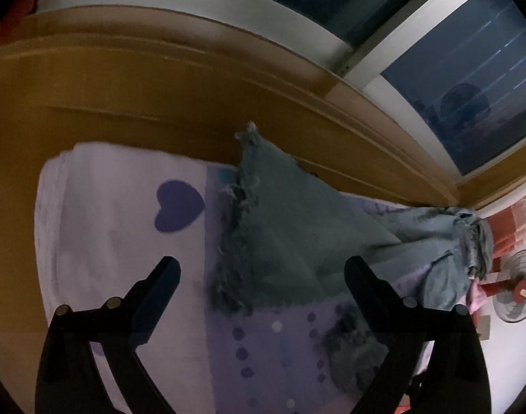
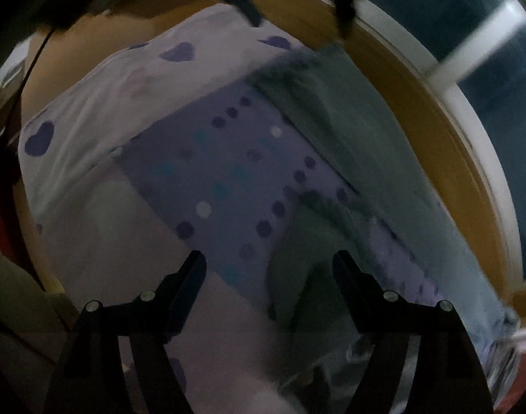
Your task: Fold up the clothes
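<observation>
the left gripper (image 1: 259,272) is hanging over a bed with its jaws spread wide and nothing between them. below and ahead of it a grey-blue garment (image 1: 290,227) is lying on the bed, spread flat across a lilac sheet (image 1: 263,345) printed with dots. the garment's frayed, fringed edge (image 1: 235,214) is running down its left side, and 1 corner is pointing up toward the wooden headboard (image 1: 159,79). its far right end is lying bunched near the bed's edge. to the left of the garment a white pillow (image 1: 108,227) with a purple heart (image 1: 178,205) is sitting against the headboard. a window (image 1: 469,86) is showing behind the headboard, and a small fan (image 1: 516,296) is standing on the floor at the right.

the right gripper (image 2: 270,265) is also hovering above the bed, jaws apart and pinching nothing. in its blurred view the garment (image 2: 349,131) is stretching along the right side of the sheet (image 2: 221,179), beside the headboard (image 2: 435,110), with another part (image 2: 297,276) lying just ahead of the jaws. the pillow (image 2: 101,110) is lying at the upper left.
</observation>
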`<state>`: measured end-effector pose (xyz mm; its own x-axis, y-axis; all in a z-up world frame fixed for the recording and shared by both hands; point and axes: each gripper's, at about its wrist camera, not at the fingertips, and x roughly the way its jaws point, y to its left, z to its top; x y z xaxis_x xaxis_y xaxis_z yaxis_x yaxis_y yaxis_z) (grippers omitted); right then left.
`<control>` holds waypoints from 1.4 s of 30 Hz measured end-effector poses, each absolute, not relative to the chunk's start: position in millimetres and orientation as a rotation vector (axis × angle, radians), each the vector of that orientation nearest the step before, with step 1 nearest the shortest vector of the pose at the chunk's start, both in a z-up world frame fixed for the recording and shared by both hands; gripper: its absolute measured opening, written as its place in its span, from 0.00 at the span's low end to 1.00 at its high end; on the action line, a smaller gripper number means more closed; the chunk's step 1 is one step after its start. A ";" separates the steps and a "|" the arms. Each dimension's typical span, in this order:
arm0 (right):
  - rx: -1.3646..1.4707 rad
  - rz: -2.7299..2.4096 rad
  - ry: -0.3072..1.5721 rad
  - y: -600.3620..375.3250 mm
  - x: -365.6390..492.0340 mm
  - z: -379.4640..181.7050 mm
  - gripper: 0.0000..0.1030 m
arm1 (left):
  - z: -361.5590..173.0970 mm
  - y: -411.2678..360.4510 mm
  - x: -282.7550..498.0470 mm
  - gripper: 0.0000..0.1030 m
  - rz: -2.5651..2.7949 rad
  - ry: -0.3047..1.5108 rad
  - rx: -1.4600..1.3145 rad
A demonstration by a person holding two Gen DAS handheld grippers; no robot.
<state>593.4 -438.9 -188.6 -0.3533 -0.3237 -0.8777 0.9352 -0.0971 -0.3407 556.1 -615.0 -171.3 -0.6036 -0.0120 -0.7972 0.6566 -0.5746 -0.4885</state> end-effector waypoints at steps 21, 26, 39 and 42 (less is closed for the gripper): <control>0.803 -1.692 1.226 -403.6 617.0 -181.9 0.74 | -183.0 -592.6 569.5 0.95 -2.170 1.169 1.173; 0.804 -1.711 1.234 -399.7 614.7 -180.9 0.74 | -180.9 -590.3 568.4 0.95 -2.172 1.192 1.175; 0.864 -1.896 1.155 -378.6 596.5 -186.7 0.22 | -173.8 -558.0 591.1 0.95 -2.196 1.160 1.258; 0.896 -1.906 1.058 -368.9 591.6 -174.7 0.14 | -183.3 -543.2 591.6 0.95 -2.213 1.182 1.322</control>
